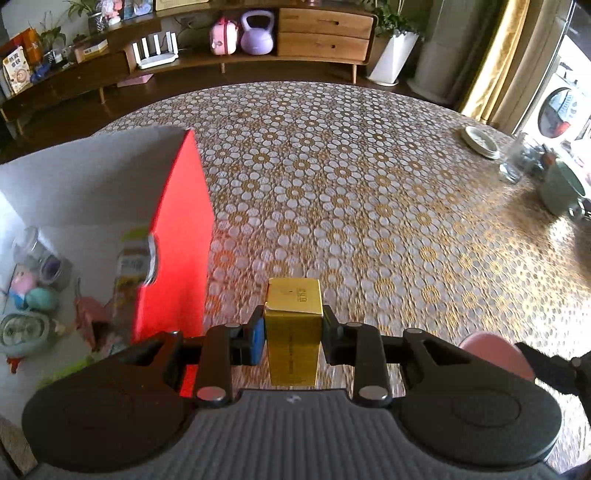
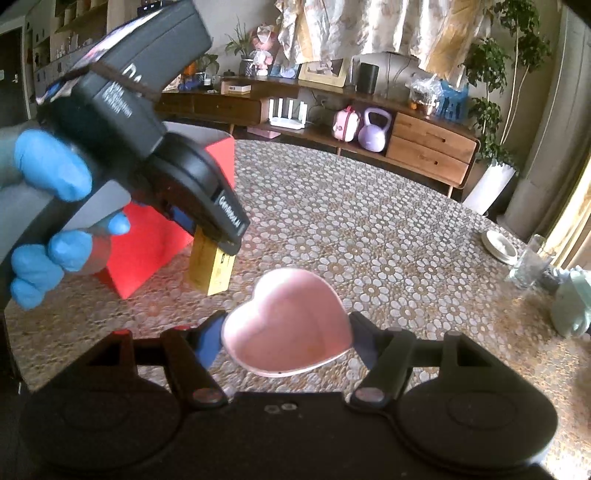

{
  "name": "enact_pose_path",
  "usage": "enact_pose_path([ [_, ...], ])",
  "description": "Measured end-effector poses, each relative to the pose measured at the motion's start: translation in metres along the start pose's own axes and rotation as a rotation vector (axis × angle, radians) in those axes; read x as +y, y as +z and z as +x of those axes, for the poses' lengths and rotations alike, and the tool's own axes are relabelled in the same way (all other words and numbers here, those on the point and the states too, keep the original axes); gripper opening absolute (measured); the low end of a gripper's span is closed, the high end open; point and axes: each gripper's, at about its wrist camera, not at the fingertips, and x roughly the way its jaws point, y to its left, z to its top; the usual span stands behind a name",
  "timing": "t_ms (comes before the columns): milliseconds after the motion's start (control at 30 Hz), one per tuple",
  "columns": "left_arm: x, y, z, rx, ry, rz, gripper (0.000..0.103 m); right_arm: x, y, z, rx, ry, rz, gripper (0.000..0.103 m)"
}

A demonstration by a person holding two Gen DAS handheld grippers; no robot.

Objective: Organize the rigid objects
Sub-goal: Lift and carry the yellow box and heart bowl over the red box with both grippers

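Observation:
My left gripper [image 1: 293,325] is shut on a small gold box [image 1: 293,317], held above the flower-patterned table [image 1: 351,192]. The right wrist view shows that same gold box [image 2: 212,267] hanging from the left gripper [image 2: 221,242], which a blue-gloved hand [image 2: 51,177] holds. My right gripper [image 2: 286,334] is shut on a pink heart-shaped dish [image 2: 288,325], its hollow side facing up, lifted off the table. A red box with a white inside [image 1: 177,236] stands open just left of the gold box. It holds several small toys and jars [image 1: 33,291].
At the table's right edge sit stacked white plates [image 1: 480,142], a glass [image 1: 515,162] and a pale green pot [image 1: 561,188]. Beyond the table, a wooden sideboard [image 1: 321,33] carries a purple kettlebell [image 1: 257,31] and a pink case [image 1: 223,37].

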Motion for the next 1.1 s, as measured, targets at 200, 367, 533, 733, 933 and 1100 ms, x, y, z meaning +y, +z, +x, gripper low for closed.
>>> enact_pose_path([
  [200, 0.012, -0.018, -0.028, -0.018, -0.032, 0.009, 0.029, 0.013, 0.006, -0.025, -0.004, -0.006, -0.009, 0.07],
  [367, 0.022, -0.03, -0.054, -0.046, -0.056, 0.032, 0.029, 0.022, 0.011, -0.039, 0.009, -0.007, 0.005, 0.07],
  [533, 0.031, -0.037, -0.074, -0.059, -0.073, 0.059, 0.029, 0.034, 0.016, -0.046, 0.026, -0.004, 0.003, 0.07],
  [733, 0.05, -0.041, -0.099, -0.077, -0.072, 0.08, 0.029, 0.051, 0.029, -0.052, 0.038, 0.013, -0.001, 0.07],
  [933, 0.073, -0.042, -0.127, -0.095, -0.11, 0.075, 0.029, 0.069, 0.043, -0.054, 0.028, 0.028, -0.027, 0.07],
  [1100, 0.092, -0.038, -0.145, -0.13, -0.137, 0.061, 0.029, 0.084, 0.058, -0.055, 0.014, 0.047, -0.058, 0.07],
])
